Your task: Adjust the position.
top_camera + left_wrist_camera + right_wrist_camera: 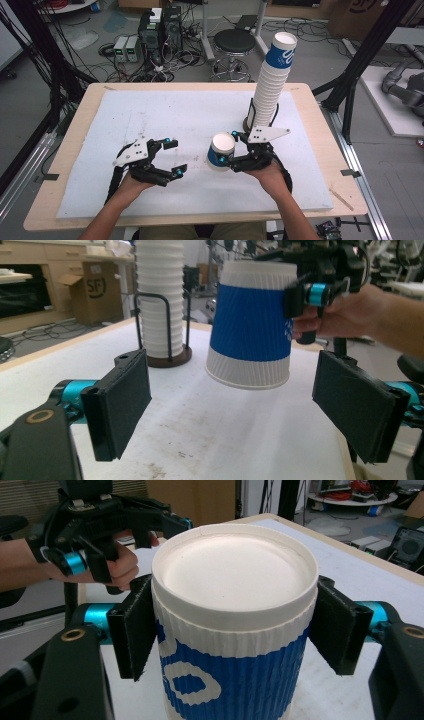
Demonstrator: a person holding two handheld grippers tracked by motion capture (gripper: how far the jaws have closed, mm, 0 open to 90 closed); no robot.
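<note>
The right gripper (235,148) clamps a blue-and-white paper cup (220,150) upside down — base up, its jaws pressed against both sides — lifted off the white mat (150,120), just in front of the tall cup stack (270,85). The left gripper (172,157) stands wide open, empty, to the cup's left.

Held paper cup (249,325): ribbed wall, white band at each end, blue band between; a white looping mark on the blue in the right gripper view; base cream-white. Stack of cups (270,82): white, top one banded blue. Stand (167,335): black wire, dark brown base. Right gripper (239,149) and left gripper (172,157): black, with turquoise joints and pale grey top plates. Mat (165,117): pale blue-white, faintly stained. Table (314,117): light wood.
</note>
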